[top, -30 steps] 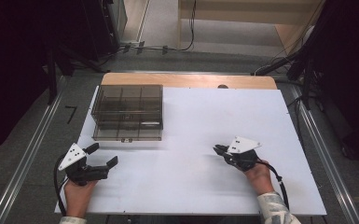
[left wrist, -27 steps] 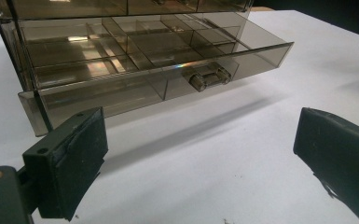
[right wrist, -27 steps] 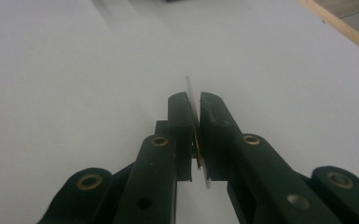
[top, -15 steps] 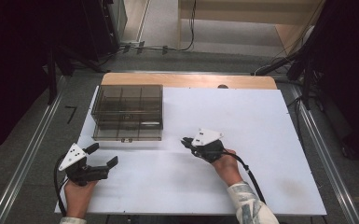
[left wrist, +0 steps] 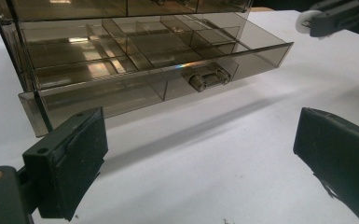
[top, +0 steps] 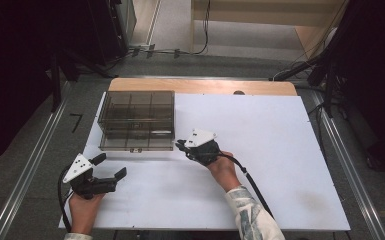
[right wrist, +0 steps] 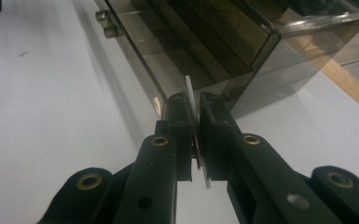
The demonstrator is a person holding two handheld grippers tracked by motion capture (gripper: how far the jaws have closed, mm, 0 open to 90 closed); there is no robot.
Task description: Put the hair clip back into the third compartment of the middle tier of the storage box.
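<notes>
Pinching a thin white disc [right wrist: 192,100] edge-on between closed jaws of the right gripper [top: 182,146], just beside the front right corner of the smoky drawer box [top: 136,120] on the white tabletop [top: 280,150]. Holding the left gripper [top: 111,166] with jaws spread wide, nearer the tabletop's front edge. Showing, in the left gripper view, the bottom drawer's knob [left wrist: 197,82]. Bearing no readable writing anywhere.

thin disc [right wrist: 195,125] mostly hidden between claw pads, perhaps white
</notes>
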